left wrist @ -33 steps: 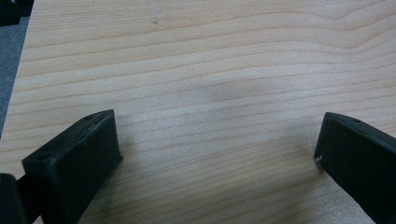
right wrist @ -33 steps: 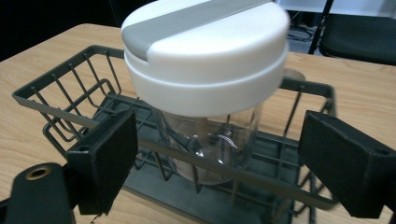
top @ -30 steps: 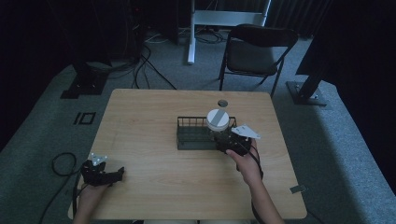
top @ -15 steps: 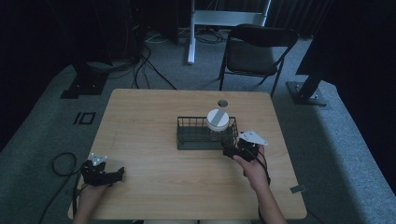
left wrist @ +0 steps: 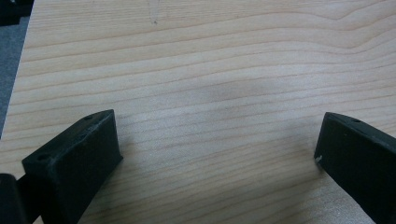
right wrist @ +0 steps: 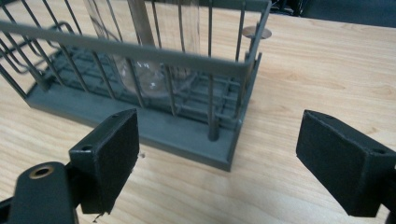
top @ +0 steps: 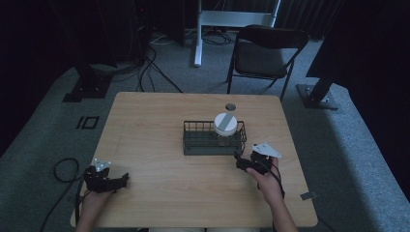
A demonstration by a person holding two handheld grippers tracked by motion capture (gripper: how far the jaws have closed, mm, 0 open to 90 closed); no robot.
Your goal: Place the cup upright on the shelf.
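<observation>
A dark wire basket stands mid-table. In its right end sits a clear glass jar with a white lid. My right gripper is open just in front of the basket's right corner, with nothing between its jaws. At the table's front left my left gripper rests low over bare wood, open and empty.
The wooden table has a round grommet hole behind the basket. A black folding chair stands beyond the far edge. Cables trail on the grey floor at the left.
My right gripper has let go of the jar in the basket and drawn back toward the person, down to the table in front of the basket. The left gripper has stayed put.
</observation>
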